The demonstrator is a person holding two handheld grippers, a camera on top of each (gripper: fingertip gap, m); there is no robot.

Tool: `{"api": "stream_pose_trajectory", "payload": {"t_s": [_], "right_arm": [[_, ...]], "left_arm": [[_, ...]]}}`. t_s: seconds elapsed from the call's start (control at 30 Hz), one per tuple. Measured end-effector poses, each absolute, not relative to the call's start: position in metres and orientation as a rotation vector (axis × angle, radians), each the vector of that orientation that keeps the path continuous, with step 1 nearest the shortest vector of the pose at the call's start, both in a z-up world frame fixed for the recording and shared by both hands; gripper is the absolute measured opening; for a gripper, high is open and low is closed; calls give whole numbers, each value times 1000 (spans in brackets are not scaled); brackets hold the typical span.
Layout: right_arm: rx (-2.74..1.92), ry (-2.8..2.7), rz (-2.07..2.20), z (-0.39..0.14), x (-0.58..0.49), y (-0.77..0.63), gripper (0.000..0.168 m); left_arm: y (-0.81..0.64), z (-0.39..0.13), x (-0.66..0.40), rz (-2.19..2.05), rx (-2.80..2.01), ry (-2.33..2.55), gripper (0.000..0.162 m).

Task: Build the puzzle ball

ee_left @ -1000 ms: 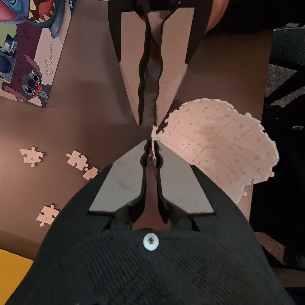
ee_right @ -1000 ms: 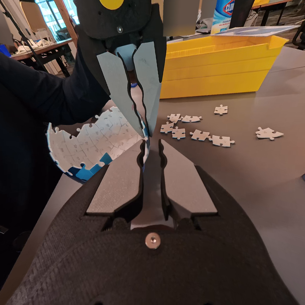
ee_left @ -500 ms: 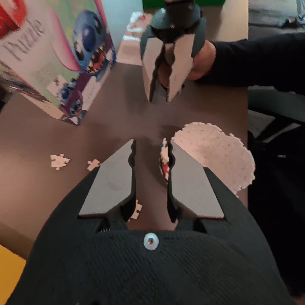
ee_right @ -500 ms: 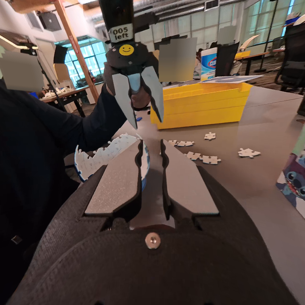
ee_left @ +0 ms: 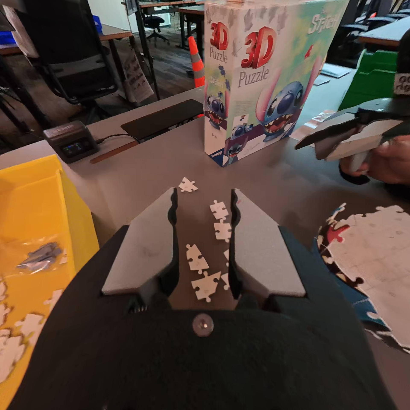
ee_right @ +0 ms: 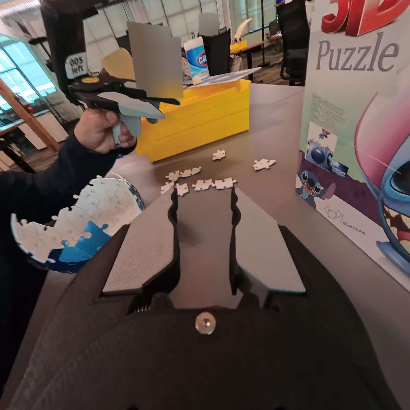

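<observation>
The half-built puzzle ball (ee_left: pixel 375 261) is an open bowl, white inside and blue outside, resting on the grey table at the right of the left wrist view. It also shows at the left of the right wrist view (ee_right: pixel 73 224). Several loose white pieces (ee_left: pixel 207 286) lie on the table between and ahead of my left gripper's fingers. My left gripper (ee_left: pixel 203 193) is open and empty above them. My right gripper (ee_right: pixel 203 192) is open and empty, with the same loose pieces (ee_right: pixel 200 184) just beyond its tips. Each gripper shows in the other's view, held by a hand.
A yellow bin (ee_left: pixel 33 221) with more pieces and a plastic bag stands at the left, also seen farther off (ee_right: pixel 199 119). The puzzle box (ee_left: pixel 266 84) stands upright ahead, close on the right (ee_right: pixel 359 137). A small dark device (ee_left: pixel 71 142) with a cable sits at the far table edge. My right tips are about 40 cm from the small dark device (ee_left: pixel 71 142), my left tips only 35 cm.
Both grippers have let go of the ball's rim, opened and pulled apart. My left gripper has swung left over the loose pieces; the ball rests on the table.
</observation>
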State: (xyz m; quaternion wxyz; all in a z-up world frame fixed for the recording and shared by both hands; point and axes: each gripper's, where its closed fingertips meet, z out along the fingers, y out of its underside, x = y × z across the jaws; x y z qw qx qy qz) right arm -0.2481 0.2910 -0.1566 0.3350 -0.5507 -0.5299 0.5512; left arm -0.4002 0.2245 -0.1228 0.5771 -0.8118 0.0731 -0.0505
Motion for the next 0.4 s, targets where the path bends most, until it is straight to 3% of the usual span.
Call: {"api": "stream_pose_trajectory", "payload": {"t_s": [0.2,0.4], "right_arm": [[-1506,-1428,1287,-176,-251,299,47],[-1539,-1448,1297,-182,-253,298,46]], "left_arm": [[220,-132,-385,-193,-1930,230,51],[212,-185,-361,-218,-2171,436,42]]}}
